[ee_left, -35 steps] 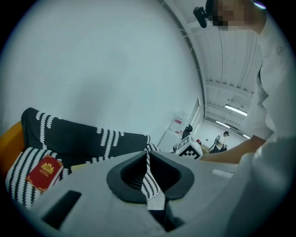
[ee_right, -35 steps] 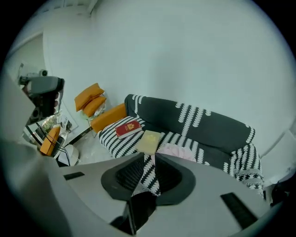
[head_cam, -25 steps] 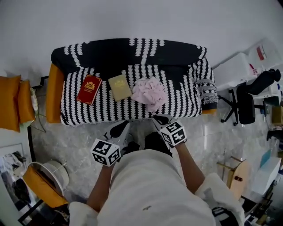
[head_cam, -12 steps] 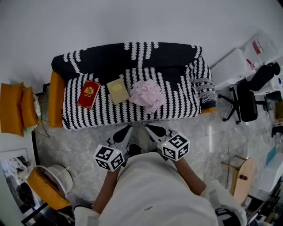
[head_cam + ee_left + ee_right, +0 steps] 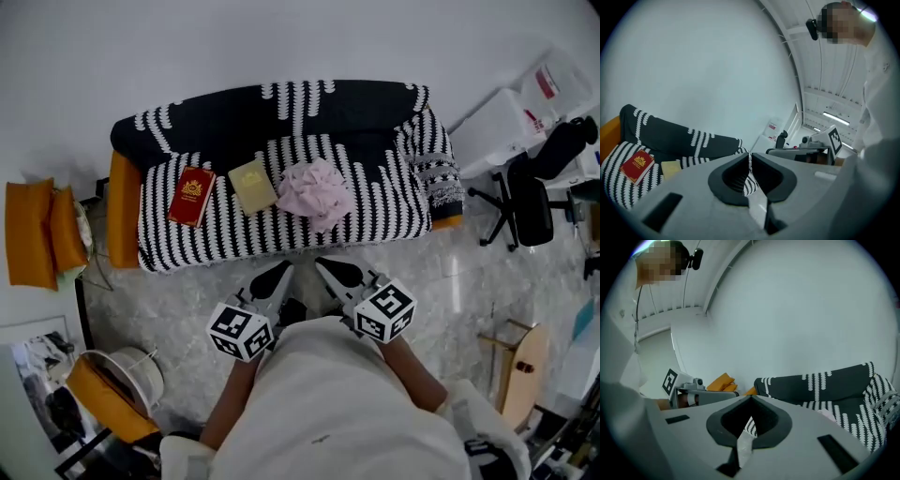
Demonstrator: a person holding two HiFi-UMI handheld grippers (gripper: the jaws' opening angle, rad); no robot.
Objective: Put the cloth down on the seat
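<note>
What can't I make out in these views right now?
Cloth: left gripper view, behind the left gripper; right gripper view shows only a pink sliver.
Red book title: head view, too small.
Sofa right end: right gripper view, cut by the edge.
Floor at the person's feet: head view, torso covers it.

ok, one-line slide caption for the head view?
Pink cloth lies crumpled on the striped sofa seat; left gripper and right gripper, both shut and empty, hover short of it.
</note>
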